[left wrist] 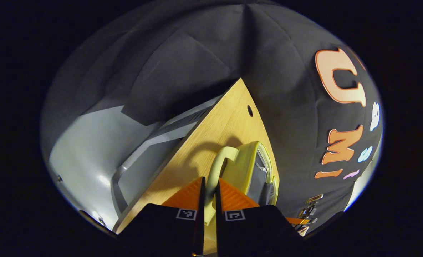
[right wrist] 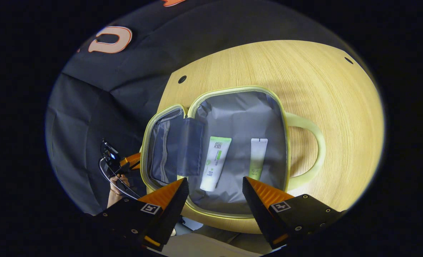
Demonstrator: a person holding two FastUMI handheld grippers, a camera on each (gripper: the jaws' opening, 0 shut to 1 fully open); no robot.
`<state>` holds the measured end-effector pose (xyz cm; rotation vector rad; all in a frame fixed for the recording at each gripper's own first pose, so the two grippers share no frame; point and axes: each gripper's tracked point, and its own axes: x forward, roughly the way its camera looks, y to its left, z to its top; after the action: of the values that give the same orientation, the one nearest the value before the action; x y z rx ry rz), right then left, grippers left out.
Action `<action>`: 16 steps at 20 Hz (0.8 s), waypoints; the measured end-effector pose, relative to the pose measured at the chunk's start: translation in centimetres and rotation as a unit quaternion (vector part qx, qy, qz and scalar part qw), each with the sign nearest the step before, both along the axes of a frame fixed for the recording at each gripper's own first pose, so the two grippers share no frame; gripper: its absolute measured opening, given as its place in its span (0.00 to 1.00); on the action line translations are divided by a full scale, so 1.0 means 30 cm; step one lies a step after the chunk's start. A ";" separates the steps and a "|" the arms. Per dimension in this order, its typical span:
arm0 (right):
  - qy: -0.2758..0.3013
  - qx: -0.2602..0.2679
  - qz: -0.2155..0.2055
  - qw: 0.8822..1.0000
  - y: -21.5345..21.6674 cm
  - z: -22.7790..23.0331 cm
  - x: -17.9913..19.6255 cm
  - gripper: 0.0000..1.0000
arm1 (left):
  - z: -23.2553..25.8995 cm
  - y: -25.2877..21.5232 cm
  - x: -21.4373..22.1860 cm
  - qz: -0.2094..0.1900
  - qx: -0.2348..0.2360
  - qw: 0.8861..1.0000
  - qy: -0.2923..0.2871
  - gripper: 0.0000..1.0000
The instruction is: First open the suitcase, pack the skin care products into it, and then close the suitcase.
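The table [right wrist: 325, 75] carries the open suitcase [right wrist: 240, 114], lid [right wrist: 165, 142] standing at its far side. Two tubes [right wrist: 215, 162] lie flat inside, apart. The left gripper [left wrist: 208, 200] pinches the lid's handle [left wrist: 217, 160] between nearly closed fingers; if that thin loop slips, the lid could drop. The right gripper [right wrist: 215, 192] hovers wide above the tubes and could get caught under it.

Nothing really legible here tbh: the white tube with the green band [right wrist: 215, 162] in the suitcase [right wrist: 233, 117] has a little square code and printed lines too small to make out, the paler tube [right wrist: 258, 157] beside it looks the same, and each gripper's fingers [left wrist: 186, 213] carry small square black-and-white markers.
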<state>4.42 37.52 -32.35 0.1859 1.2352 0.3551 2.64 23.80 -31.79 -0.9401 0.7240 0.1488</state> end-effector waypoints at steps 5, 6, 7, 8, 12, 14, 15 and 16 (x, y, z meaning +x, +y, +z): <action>-0.014 0.009 0.007 1.000 -0.020 0.032 0.006 0.96 | 0.161 -0.038 0.009 -0.010 0.088 0.996 0.017 0.13; -0.022 0.009 0.008 1.000 -0.034 0.040 0.011 0.96 | 0.204 -0.050 0.008 -0.013 0.109 0.994 0.020 0.13; -0.031 0.009 0.010 0.999 -0.049 0.052 0.016 0.96 | 0.254 -0.072 0.015 -0.017 0.125 0.992 0.019 0.12; -0.037 0.010 0.012 0.999 -0.067 0.066 0.014 0.96 | 0.305 -0.098 0.014 -0.019 0.135 0.990 0.017 0.12; -0.065 0.034 0.016 0.997 -0.136 0.150 0.029 0.96 | 0.513 -0.242 0.050 -0.024 0.169 0.985 -0.007 0.12; -0.081 0.044 0.018 0.996 -0.185 0.190 0.046 0.96 | 0.611 -0.328 0.058 -0.039 0.204 0.978 -0.010 0.12; -0.086 0.050 0.019 0.995 -0.210 0.211 0.053 0.96 | 0.651 -0.386 0.064 -0.049 0.224 0.973 -0.012 0.12; -0.092 0.055 0.019 0.994 -0.236 0.228 0.059 0.96 | 0.696 -0.443 0.075 -0.060 0.242 0.968 -0.015 0.12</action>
<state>6.20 30.46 -25.52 0.2192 1.0398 0.4630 4.90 10.52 -10.93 -0.4294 0.6727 0.1926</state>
